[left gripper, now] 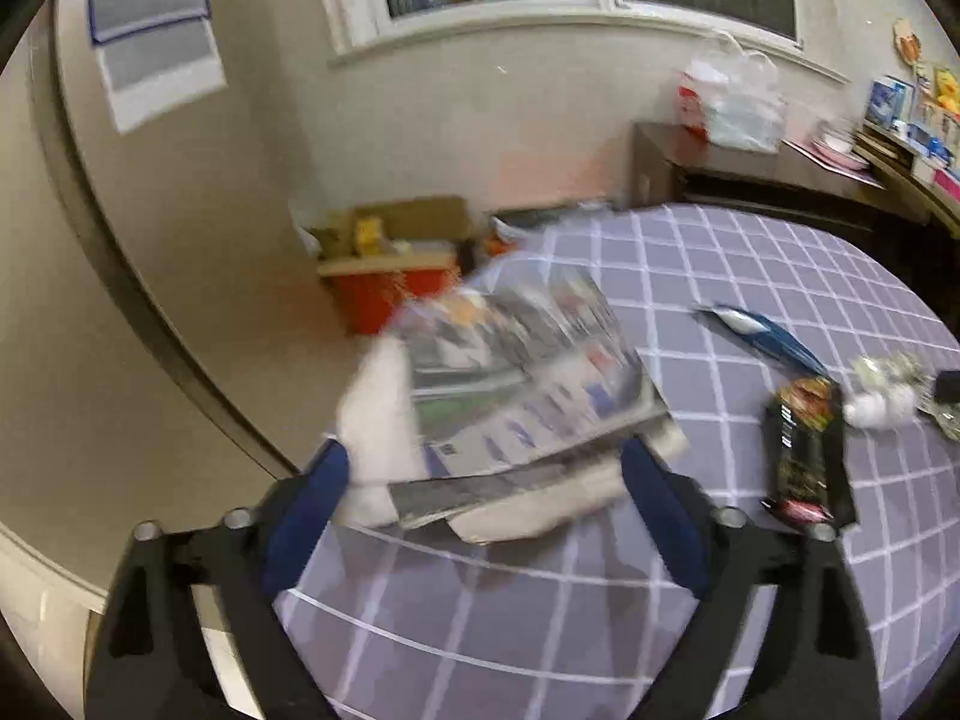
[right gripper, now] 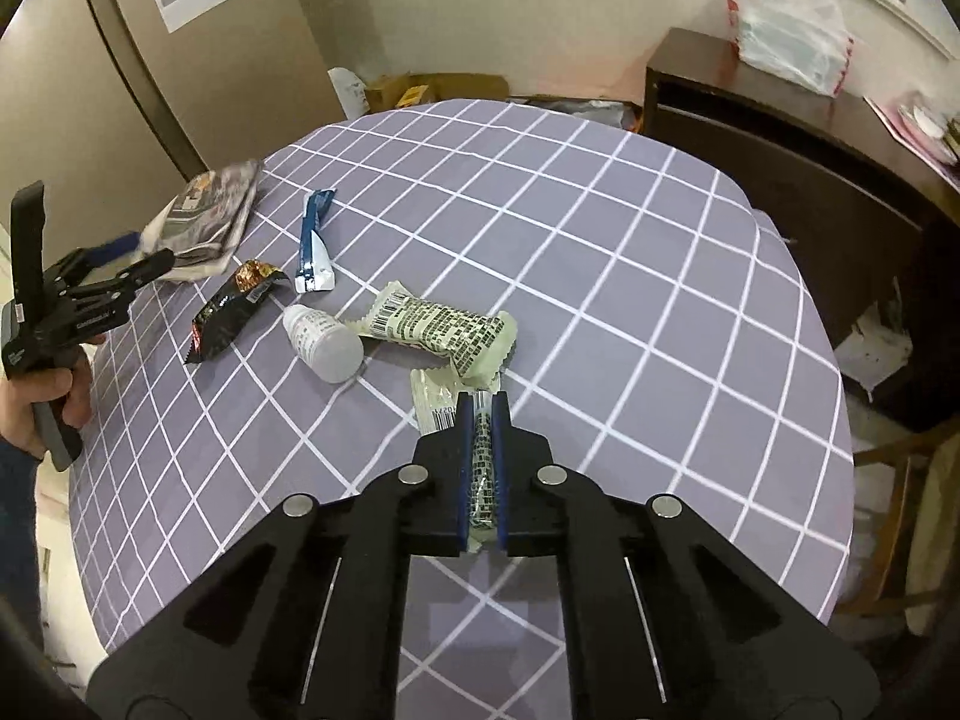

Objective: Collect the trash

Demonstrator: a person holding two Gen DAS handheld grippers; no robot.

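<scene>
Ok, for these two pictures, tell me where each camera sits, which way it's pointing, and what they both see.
Left wrist: on the left gripper, angled down over the table edge at a stack of printed packets; its blue-padded fingers stand wide.
Right wrist: on the right gripper, angled down across the checked tablecloth; shut on a pale printed wrapper; the left gripper and the hand holding it show at left.
Shared: black snack wrapper, blue-and-white wrapper, white plastic bag.

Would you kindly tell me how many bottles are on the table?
1. The bottle lies on its side mid-table, between the black wrapper and the pale wrapper. Others may be hidden.
</scene>
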